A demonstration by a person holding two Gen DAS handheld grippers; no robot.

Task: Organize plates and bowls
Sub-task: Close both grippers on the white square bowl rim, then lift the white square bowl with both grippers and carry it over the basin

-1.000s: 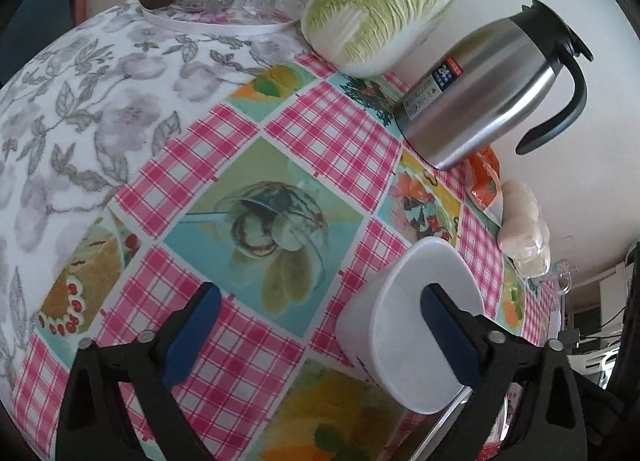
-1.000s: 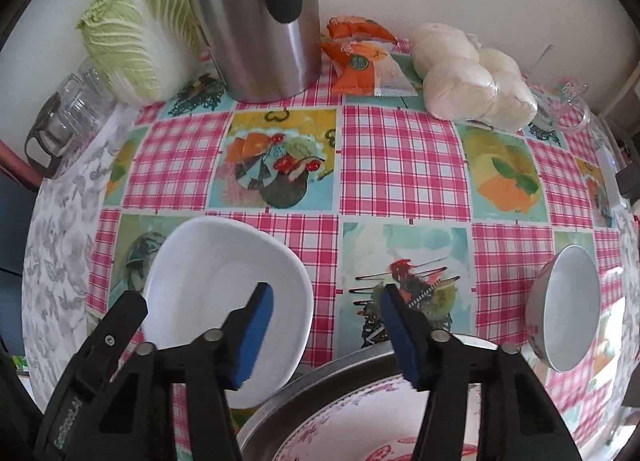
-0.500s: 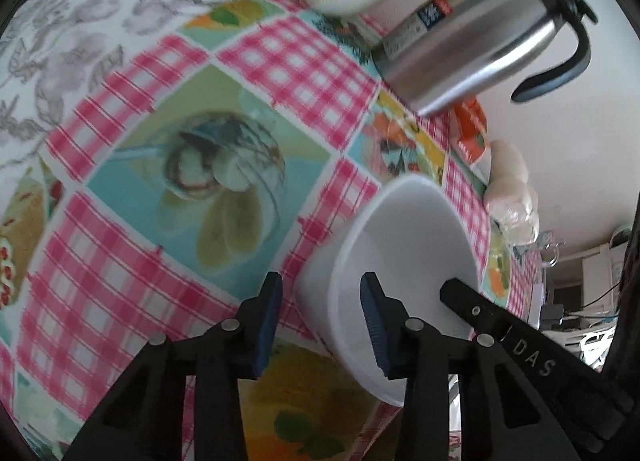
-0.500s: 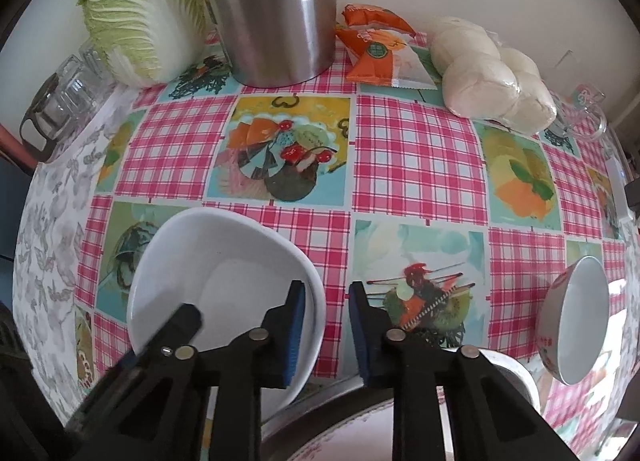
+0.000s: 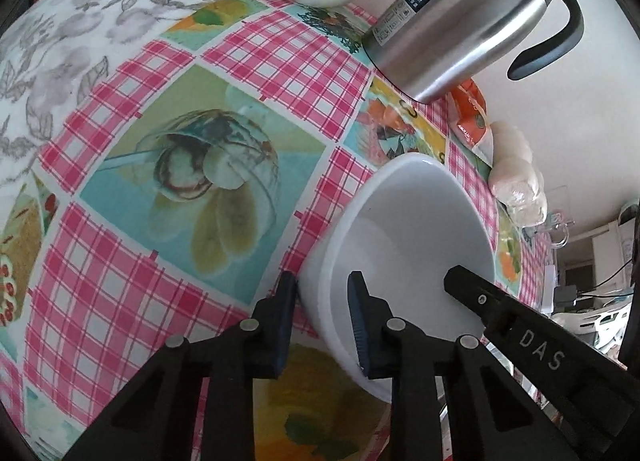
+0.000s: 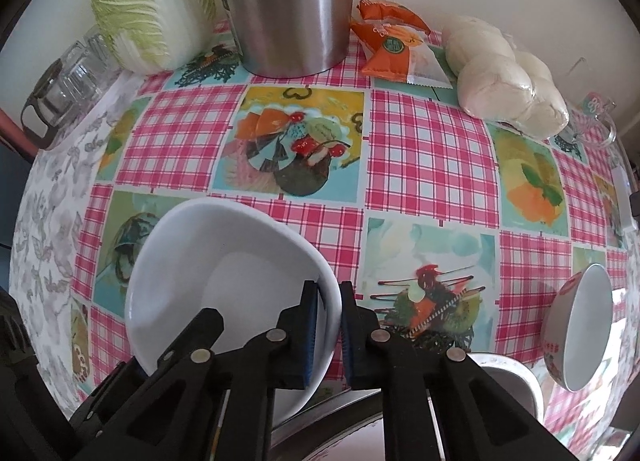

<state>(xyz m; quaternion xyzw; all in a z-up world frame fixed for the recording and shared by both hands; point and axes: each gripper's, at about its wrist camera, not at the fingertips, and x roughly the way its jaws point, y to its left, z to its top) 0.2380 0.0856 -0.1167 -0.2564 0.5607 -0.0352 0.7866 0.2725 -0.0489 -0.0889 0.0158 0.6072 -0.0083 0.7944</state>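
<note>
A white bowl (image 5: 416,233) sits on the checked tablecloth; it also shows in the right wrist view (image 6: 228,273). My left gripper (image 5: 322,319) is shut on the bowl's near left rim. My right gripper (image 6: 328,329) is shut on the bowl's right rim; its black finger (image 5: 500,313) shows inside the bowl in the left wrist view. A second bowl with a red pattern (image 6: 580,325) lies tilted at the right. A metal plate rim (image 6: 400,413) shows at the bottom edge under my right gripper.
A steel thermos jug (image 5: 468,17) (image 6: 288,1), a cabbage (image 6: 148,5), orange snack packets (image 6: 392,45), a bag of white buns (image 6: 504,77), a glass mug (image 6: 592,121) and glasses with a glass pot on a tray (image 6: 64,89) line the back.
Both grippers have moved in and closed on the white bowl's rim, left on its left side, right on its right side. One second ago both were open.
</note>
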